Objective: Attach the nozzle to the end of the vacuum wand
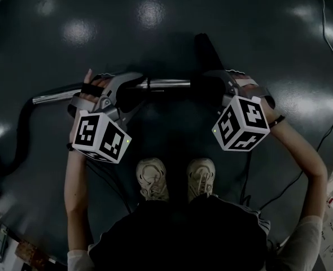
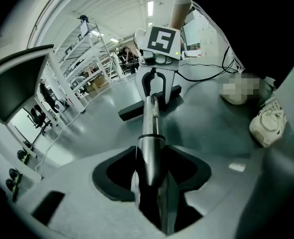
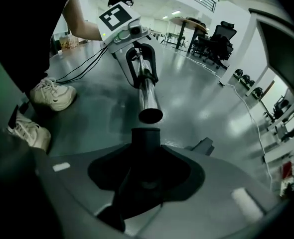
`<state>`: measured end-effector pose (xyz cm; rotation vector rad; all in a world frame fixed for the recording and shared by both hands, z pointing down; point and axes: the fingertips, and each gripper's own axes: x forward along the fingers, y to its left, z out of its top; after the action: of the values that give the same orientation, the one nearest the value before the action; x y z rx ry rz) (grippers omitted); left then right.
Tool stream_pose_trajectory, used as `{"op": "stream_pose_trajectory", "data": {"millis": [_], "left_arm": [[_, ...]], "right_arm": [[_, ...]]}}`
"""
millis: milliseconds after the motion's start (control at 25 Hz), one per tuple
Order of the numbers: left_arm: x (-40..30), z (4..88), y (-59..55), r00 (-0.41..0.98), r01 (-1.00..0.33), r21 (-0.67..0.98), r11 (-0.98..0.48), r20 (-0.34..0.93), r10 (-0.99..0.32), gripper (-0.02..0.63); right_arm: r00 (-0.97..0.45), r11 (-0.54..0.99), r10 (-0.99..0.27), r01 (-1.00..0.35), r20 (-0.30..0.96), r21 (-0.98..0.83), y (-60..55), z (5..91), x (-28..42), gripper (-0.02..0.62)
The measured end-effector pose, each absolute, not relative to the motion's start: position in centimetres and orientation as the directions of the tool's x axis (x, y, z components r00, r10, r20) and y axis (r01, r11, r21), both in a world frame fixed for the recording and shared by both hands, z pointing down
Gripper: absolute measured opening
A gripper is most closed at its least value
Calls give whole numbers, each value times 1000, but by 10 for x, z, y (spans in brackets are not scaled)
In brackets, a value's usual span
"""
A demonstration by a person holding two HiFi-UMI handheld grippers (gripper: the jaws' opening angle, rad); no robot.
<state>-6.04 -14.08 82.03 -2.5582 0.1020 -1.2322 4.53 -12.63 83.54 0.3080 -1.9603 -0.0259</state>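
Trailing cables [image 3: 82, 67] near wand [image 3: 148, 96] and nozzle [image 3: 146, 142]

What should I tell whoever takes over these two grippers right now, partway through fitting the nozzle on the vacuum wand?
Left gripper: shut on the metal wand, held roughly level above the floor.
Right gripper: shut on the black nozzle, its collar facing the wand's open end.
Done: both parts are gripped and lined up nearly end to end.
Left: the right gripper view shows a small gap between them, so they are not joined yet. Likely next is to push the collar and the wand end together until seated, then let go.
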Motion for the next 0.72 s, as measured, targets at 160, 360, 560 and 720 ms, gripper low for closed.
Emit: {"op": "stream_pose_trajectory", "data": {"millis": [160,360,560,720], "left_arm": [[-35,825,-138,620,87,-304,-949,762,-187,196],[-53,831,-133,606,101,-311,-945,772,-190,196],[-49,836,-139,612,97,-314,-944,767,-193,196],[-46,841,-140,597,97,-322,-942,776,-204,195]], "right_arm": [[-395,966,-230,-200,890,161,-128,830,58,186],[-349,969,-238,-150,906,196,-125,827,40,186],[-317,965,-257,-133,913,226,-130,824,39,184],[-301,962,-269,-121,915,243,-130,826,34,181]]}}
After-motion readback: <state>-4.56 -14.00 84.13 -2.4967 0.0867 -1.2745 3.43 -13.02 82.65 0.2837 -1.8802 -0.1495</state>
